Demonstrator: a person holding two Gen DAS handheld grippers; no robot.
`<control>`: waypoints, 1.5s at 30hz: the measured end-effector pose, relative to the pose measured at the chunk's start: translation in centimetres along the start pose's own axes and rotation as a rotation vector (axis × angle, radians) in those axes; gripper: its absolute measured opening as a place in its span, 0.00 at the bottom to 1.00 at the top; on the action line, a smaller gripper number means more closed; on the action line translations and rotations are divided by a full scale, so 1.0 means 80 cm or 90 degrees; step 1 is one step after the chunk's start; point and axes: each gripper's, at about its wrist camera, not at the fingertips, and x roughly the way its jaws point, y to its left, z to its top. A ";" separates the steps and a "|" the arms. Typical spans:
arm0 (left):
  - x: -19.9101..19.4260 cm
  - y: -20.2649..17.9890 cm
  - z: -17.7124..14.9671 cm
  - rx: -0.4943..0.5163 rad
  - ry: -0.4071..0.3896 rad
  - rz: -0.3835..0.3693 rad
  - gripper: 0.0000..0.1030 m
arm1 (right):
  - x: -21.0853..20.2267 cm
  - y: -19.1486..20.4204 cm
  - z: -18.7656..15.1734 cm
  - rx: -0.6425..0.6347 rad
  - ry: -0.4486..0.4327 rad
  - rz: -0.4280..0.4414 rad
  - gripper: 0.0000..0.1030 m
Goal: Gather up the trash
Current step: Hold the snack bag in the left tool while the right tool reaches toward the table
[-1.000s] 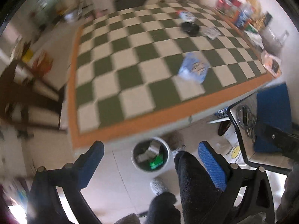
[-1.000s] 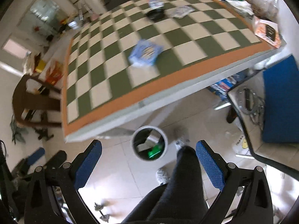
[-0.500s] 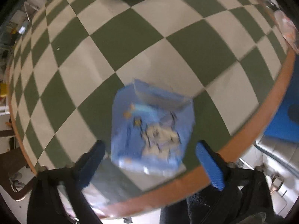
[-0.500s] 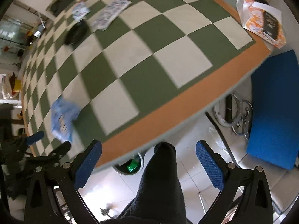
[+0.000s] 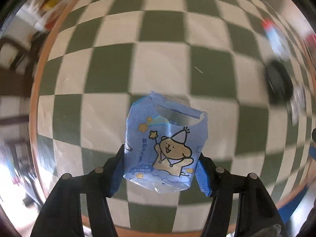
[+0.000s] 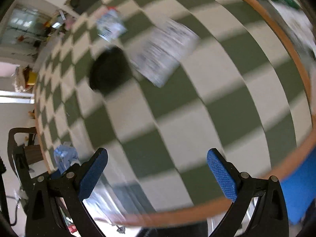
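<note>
A crumpled blue plastic snack wrapper with a cartoon bear (image 5: 164,148) sits between the blue-padded fingers of the left gripper (image 5: 161,169), above the green-and-cream checkered tabletop with an orange border (image 5: 162,63). In the right wrist view, a round black object (image 6: 108,72) lies on that tabletop, with a printed white plastic wrapper (image 6: 162,53) just to its right and a small white-and-blue packet (image 6: 110,26) behind it. The right gripper (image 6: 157,169) hangs over the table's near edge, fingers spread wide, and a wooden chair (image 6: 19,144) stands beyond the table's left side.
</note>
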 end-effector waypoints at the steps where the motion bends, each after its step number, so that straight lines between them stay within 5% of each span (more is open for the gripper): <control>1: 0.002 0.006 0.008 -0.018 0.002 -0.002 0.58 | 0.003 0.012 0.014 -0.009 -0.006 -0.004 0.99; 9: 0.011 0.021 0.024 -0.045 0.006 0.005 0.58 | 0.078 0.104 0.110 -0.102 0.015 -0.094 0.99; 13: 0.017 0.022 0.020 -0.037 0.003 0.008 0.58 | 0.115 0.114 0.121 -0.117 0.051 -0.114 0.99; 18: 0.008 0.016 0.025 -0.031 -0.004 0.012 0.58 | 0.125 0.135 0.113 -0.161 0.013 -0.164 0.93; 21: -0.008 0.016 0.020 -0.033 -0.017 0.010 0.58 | 0.118 0.146 0.103 -0.179 -0.024 -0.167 0.66; 23: -0.018 0.019 0.016 -0.035 -0.025 0.007 0.58 | 0.110 0.148 0.097 -0.175 -0.030 -0.158 0.20; 27: -0.040 0.028 0.003 -0.034 -0.047 0.002 0.58 | 0.093 0.144 0.080 -0.163 -0.043 -0.125 0.06; 38: -0.105 0.074 -0.097 -0.005 -0.130 -0.049 0.58 | -0.019 0.141 -0.057 -0.145 -0.135 -0.013 0.06; 45: -0.132 0.130 -0.208 0.043 -0.153 -0.096 0.58 | -0.073 0.141 -0.224 -0.145 -0.158 0.036 0.06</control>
